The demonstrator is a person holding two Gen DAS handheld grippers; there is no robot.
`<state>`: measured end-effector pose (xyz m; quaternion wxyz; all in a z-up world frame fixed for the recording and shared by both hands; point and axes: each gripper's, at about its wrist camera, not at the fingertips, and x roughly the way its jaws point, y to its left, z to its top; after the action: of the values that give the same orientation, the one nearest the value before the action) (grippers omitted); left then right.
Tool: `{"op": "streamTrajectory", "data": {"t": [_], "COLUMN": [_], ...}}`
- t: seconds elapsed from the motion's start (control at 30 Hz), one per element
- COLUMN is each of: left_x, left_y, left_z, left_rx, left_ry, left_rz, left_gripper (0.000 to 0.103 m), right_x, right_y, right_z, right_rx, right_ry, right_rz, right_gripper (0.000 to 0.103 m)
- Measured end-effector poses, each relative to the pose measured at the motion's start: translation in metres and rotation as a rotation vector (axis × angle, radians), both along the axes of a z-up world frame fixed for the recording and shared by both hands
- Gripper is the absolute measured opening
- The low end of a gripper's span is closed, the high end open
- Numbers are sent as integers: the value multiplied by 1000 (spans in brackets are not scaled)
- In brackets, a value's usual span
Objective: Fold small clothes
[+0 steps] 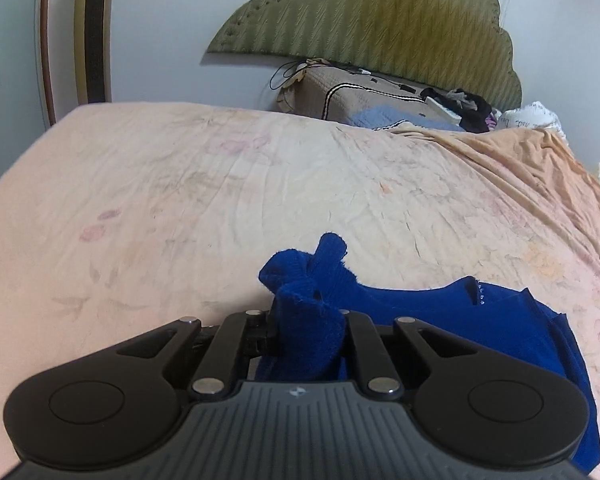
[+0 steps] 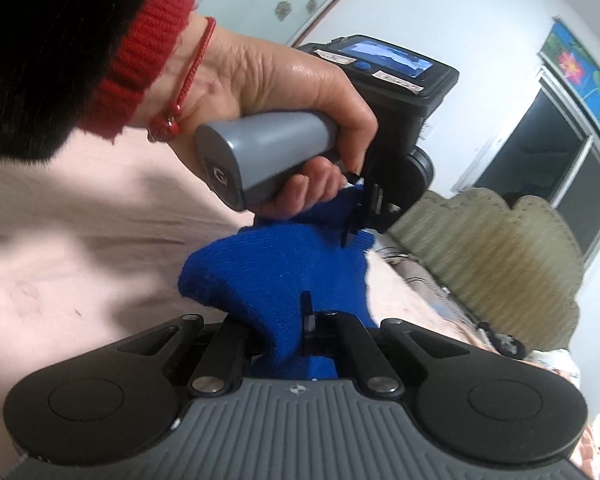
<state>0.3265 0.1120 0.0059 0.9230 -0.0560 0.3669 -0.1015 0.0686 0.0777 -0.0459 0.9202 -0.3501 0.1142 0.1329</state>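
Grippers left (image 1: 306,320) and right (image 2: 288,320) clamp blue sweater (image 1: 440,316), stretched rightward.

The left wrist camera is sitting low over the bed (image 1: 180,184), looking forward along its own fingers toward the green headboard (image 1: 380,24) at the upper centre. The right wrist camera is tilting, so the headboard (image 2: 496,240) is leaning at the right of its frame. Both views are sharing the blue garment (image 1: 440,320) (image 2: 276,272), very close at lower centre.
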Motion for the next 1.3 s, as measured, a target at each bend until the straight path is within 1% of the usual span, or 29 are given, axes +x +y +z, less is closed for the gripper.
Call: {"op": "streamTrajectory", "data": {"t": [0.07,0.2,0.3,0.47,0.67,0.93,1.23,1.3], "left_x": [-2,-7,-10,-17,-22,-28,-26,-25], "left_y": [-10,-29,-43,-69,-100,-147,-203,-218], "left_z": [5,14,20,30,39,38,29,27], "left_rx": [24,34,53,89,106,142,157,173], "left_ry": [-6,-21,-30,-58,-84,-111,-108,-115], "left_rz": [3,-8,-15,-33,-55,-104,-161,-178], "left_gripper": [10,10,10,10,10,10,10,10], "right_x": [-4,-13,-19,-20,-26,-30,-28,-28], "right_y": [-9,-28,-46,-71,-103,-136,-181,-191], "right_z": [3,7,12,19,20,20,14,13], "right_rx": [8,28,63,97,124,154,207,218], "right_ry": [-6,-15,-10,-27,-45,-51,-33,-29], "right_rz": [-17,-55,-81,-121,-162,-227,-324,-339], "right_gripper": [4,4,4,3,3,3,3,3]}}
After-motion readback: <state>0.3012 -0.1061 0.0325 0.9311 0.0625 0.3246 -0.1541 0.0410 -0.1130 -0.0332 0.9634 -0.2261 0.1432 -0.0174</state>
